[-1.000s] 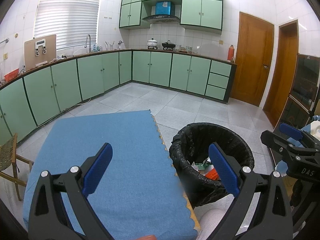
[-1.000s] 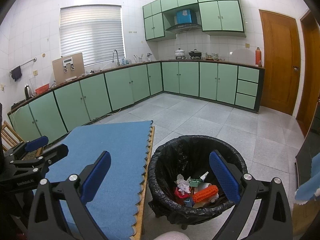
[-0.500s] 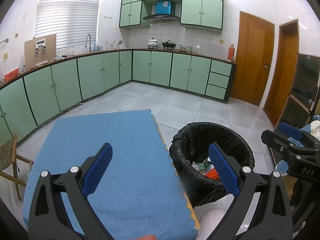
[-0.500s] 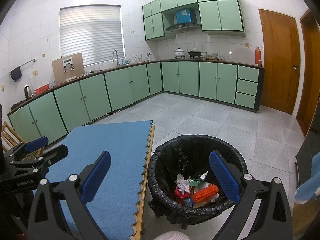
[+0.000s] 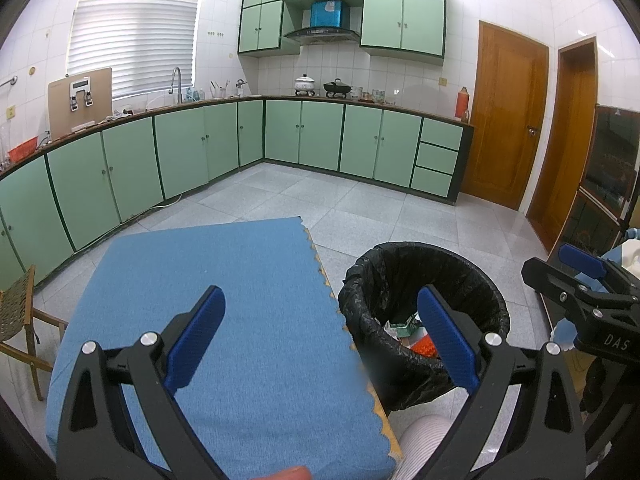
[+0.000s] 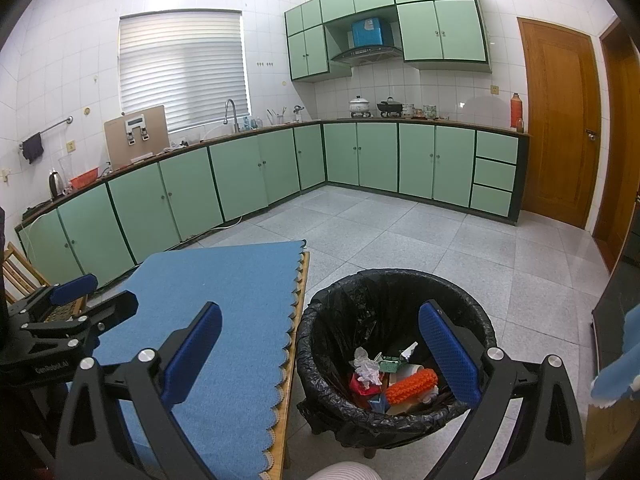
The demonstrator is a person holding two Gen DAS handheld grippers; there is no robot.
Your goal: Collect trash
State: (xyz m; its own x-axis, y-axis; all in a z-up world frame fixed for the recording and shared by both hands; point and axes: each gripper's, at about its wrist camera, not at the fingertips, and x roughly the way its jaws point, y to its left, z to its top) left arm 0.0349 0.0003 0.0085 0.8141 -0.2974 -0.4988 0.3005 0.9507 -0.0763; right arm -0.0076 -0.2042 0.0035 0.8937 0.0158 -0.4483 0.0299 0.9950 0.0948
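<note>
Closest in, both tools hang spread wide with nothing between their blue pads: the left gripper sits over the blue mat and the near rim of the bin, and the right gripper straddles the mat's scalloped edge and the bin's mouth. Each wrist view catches the other tool at its margin, the right one at the right side of the left view, the left one low at the left of the right view.

The blue mat covers a wooden table, whose bare strip shows only along the scalloped side. Just beside that edge stands the trash bin, lined with a black bag. The collected trash lies at its bottom. From the right wrist the heap is plain: a crumpled white tissue, an orange knobbly roll, a red scrap and some green packaging. From the left wrist the bin wall hides most of it; only a bit of orange and green peeks over.

A wooden chair stands off the mat's left side.

Beyond bin and table the grey tiled floor runs open to the green cabinets along the far walls and the wooden door on the right.
</note>
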